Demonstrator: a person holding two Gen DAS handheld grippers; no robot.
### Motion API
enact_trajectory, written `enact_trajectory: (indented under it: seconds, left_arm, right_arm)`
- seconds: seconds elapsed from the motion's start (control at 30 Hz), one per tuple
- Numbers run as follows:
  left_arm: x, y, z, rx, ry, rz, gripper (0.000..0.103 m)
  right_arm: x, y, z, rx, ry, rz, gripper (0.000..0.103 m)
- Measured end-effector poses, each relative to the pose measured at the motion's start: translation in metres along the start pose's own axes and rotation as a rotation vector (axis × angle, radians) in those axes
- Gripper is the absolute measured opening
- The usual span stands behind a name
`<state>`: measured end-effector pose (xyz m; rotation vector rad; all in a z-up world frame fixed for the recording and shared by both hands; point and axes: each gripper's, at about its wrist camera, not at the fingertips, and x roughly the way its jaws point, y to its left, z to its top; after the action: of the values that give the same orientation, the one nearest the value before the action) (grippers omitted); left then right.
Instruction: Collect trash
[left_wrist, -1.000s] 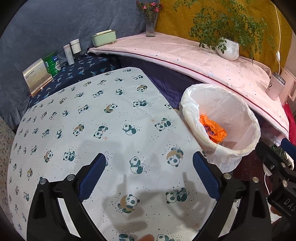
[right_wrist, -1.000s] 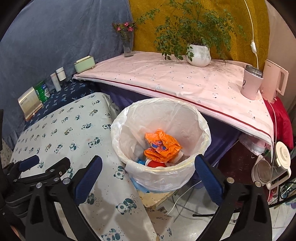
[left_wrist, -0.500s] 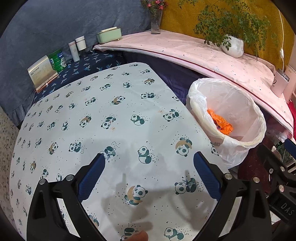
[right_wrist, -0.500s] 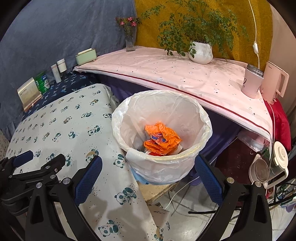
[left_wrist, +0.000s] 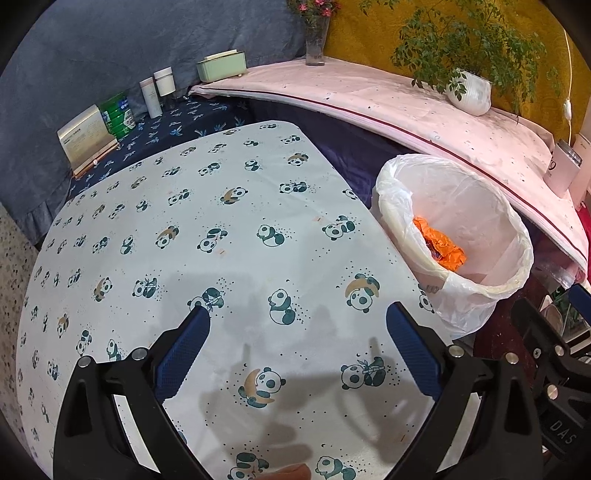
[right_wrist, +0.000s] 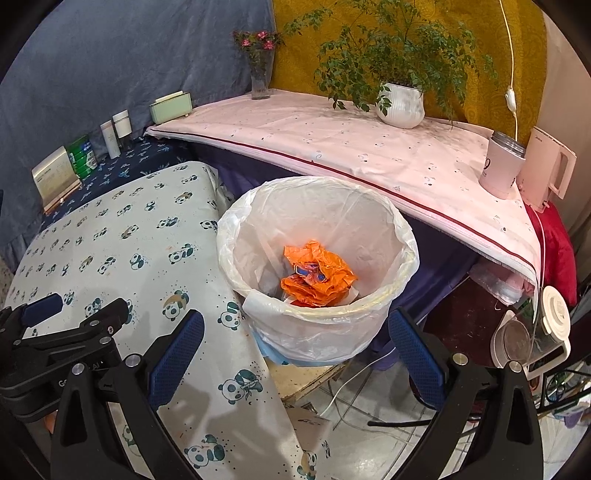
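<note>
Right wrist view shows your right gripper (right_wrist: 295, 341) with jaws spread and empty, the crumpled orange plastic wrapper (right_wrist: 318, 275) ahead between them inside the white-lined bin (right_wrist: 402, 254): light, crinkly, slippery, so pinch a raised fold.

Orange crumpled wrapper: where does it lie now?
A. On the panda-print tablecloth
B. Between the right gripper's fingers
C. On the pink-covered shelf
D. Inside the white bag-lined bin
D: the orange crumpled wrapper sits at the bottom of the white bag-lined bin, and the right gripper, jaws apart, holds nothing.
</note>
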<state>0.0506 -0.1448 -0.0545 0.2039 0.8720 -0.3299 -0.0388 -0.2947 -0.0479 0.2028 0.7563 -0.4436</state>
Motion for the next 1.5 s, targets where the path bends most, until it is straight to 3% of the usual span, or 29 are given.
enact_trajectory:
  seconds: [1.5]
  left_arm:
    - [0.009, 0.005, -0.002, -0.012, -0.001, 0.07, 0.092]
  right_arm:
    - [0.017, 0.003, -0.004, -0.013, 0.019, 0.007, 0.096]
